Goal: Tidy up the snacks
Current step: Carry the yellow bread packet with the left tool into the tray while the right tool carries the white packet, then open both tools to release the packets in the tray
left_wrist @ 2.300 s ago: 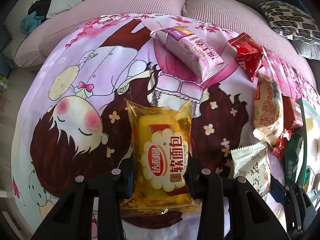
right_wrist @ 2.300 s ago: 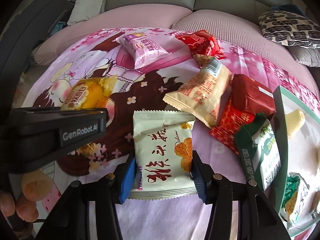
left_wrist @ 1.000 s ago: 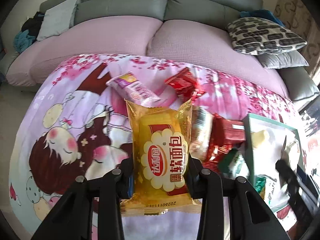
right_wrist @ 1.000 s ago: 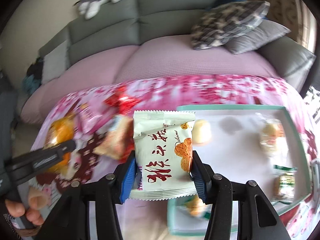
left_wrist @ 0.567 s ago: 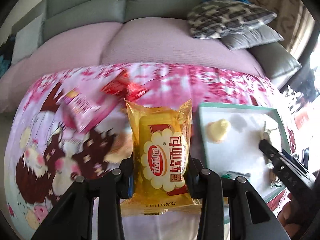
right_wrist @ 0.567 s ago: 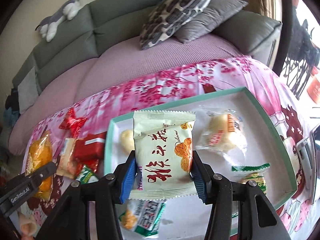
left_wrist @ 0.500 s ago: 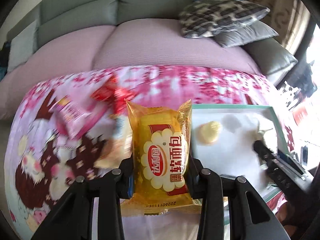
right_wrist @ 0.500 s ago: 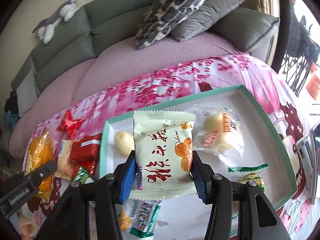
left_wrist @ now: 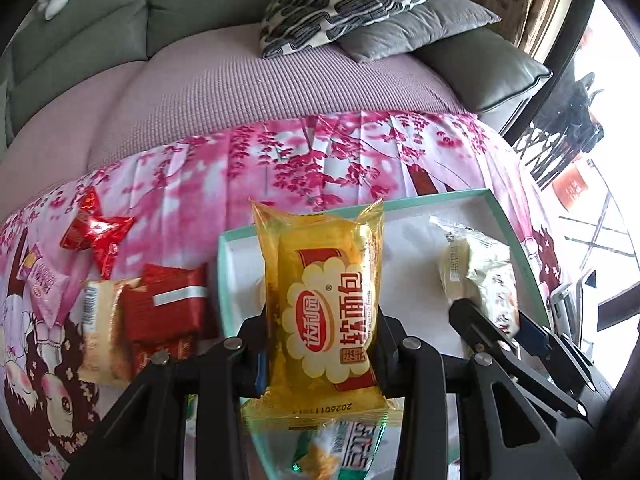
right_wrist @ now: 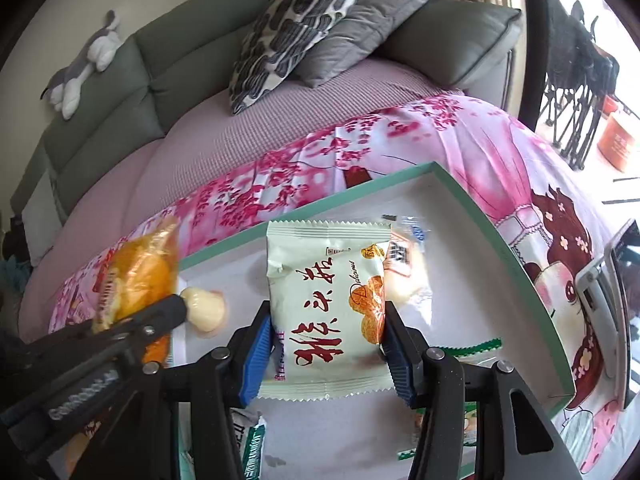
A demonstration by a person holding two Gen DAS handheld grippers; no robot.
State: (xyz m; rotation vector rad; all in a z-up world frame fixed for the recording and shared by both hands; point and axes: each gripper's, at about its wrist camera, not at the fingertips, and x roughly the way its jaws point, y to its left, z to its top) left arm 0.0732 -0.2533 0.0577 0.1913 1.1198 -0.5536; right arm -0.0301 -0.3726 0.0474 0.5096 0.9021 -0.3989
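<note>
While both packets hang over the teal tray (right_wrist: 472,200), the left gripper (left_wrist: 322,344) pinches a yellow bread pack (left_wrist: 326,312) and the right gripper (right_wrist: 326,344) a white cracker pack (right_wrist: 326,304) — light, soft, probably slippery film, best held mid-body.

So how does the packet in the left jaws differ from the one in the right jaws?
The yellow bread packet is see-through yellow film with a flower-shaped label; the white snack packet is opaque white with red characters and a picture of orange pieces. The yellow bread packet has gathered, wrinkled end seals, the white snack packet a straight zigzag-cut top. Both stand upright, clamped at their sides, over the green-rimmed tray.
</note>
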